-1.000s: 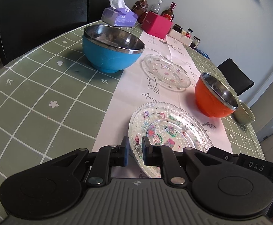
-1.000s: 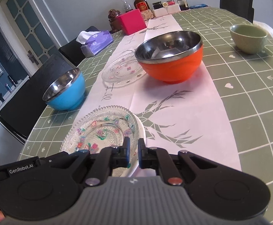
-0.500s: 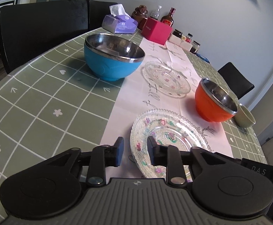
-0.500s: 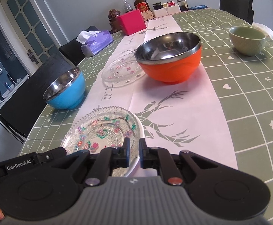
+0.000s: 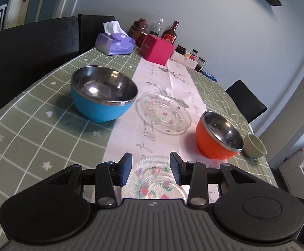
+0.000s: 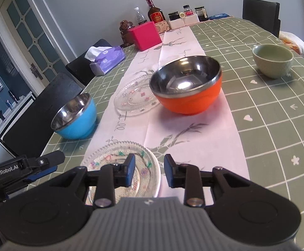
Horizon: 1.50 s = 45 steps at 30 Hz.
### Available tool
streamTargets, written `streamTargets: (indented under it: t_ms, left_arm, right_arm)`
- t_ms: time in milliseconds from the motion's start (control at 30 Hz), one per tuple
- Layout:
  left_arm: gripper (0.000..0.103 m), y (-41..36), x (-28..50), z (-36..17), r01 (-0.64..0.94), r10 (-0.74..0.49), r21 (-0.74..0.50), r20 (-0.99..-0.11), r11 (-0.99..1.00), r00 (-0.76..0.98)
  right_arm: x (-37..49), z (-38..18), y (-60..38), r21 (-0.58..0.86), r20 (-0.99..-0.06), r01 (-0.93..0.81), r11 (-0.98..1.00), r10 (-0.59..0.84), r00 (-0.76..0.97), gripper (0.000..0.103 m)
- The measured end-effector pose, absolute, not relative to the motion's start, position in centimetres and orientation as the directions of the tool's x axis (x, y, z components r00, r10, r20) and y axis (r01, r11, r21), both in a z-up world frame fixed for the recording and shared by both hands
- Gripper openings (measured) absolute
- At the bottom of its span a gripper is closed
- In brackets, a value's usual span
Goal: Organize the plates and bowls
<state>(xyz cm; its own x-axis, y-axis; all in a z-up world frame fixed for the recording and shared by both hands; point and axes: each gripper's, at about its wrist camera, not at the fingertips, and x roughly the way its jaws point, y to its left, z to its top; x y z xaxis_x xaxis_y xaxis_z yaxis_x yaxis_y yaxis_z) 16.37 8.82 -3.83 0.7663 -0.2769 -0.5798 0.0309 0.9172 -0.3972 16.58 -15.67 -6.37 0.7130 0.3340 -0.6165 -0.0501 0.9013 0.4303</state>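
A patterned glass plate (image 5: 152, 179) (image 6: 118, 156) rests on a white plate at the near end of the white runner. My left gripper (image 5: 150, 168) hovers above its left rim, jaws opening, nothing pressed between the pads. My right gripper (image 6: 147, 170) hangs over its right rim, jaws opening too, pads clear of the plate. Farther along lie a second glass plate (image 5: 164, 113) (image 6: 135, 100), a blue steel-lined bowl (image 5: 102, 99) (image 6: 74, 117), an orange steel-lined bowl (image 5: 217, 139) (image 6: 187, 85) and a small green bowl (image 5: 254, 148) (image 6: 272, 59).
A purple tissue box (image 5: 114, 44), a pink box (image 5: 156, 49), bottles (image 6: 155, 13) and jars (image 5: 193, 58) crowd the far end of the green checked table (image 6: 277, 125). Black chairs (image 5: 26, 48) stand along the left side, another chair (image 6: 260, 12) at the far right.
Both grippers were shut on the near plate's rim; their jaws have spread and let it go. Both have lifted and drawn back, so more of the table shows.
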Motion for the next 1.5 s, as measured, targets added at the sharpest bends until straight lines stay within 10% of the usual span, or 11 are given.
streamTargets:
  t_ms: [1500]
  left_arm:
    - [0.032,6.0,33.8,-10.7,-0.293,-0.293,-0.61,-0.677,0.736,0.675]
  right_arm:
    - [31.1,-12.9,-15.3,0.729,-0.595,0.287,0.621,0.368,0.714,0.021]
